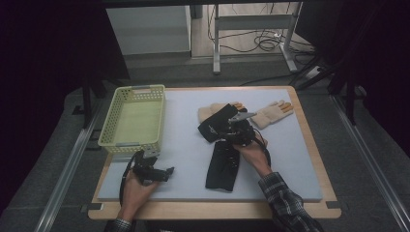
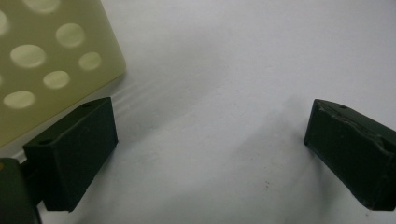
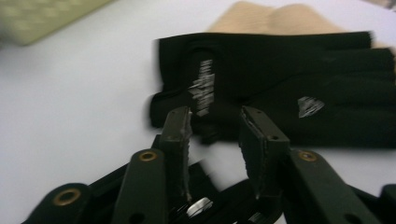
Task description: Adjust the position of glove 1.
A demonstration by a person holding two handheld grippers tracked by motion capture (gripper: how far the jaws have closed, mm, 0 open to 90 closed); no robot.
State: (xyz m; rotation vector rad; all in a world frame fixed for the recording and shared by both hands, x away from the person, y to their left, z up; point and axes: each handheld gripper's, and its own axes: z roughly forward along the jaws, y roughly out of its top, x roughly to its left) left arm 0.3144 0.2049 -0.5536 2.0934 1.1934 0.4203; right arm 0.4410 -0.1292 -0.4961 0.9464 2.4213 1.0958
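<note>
Yellow-green basket [image 1: 126, 140] w/ nothing inside; left gripper [image 2: 210, 140] spread wide; right gripper [image 3: 215, 135] part-spread, pinching nothing, nr black glove [image 3: 280, 79]

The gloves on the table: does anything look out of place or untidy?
Yes. One black glove lies on top of a beige glove, hiding part of it. The other beige glove and black glove lie apart, so pairs are mixed.

My claws [image 3: 212, 135] are black. Beside the pale yellow-green basket [image 1: 133, 118], its wall dotted with holes, lie black gloves [image 1: 216, 125] with white print, tan gloves [image 1: 271, 113] and my plaid sleeve [image 1: 285, 198].
</note>
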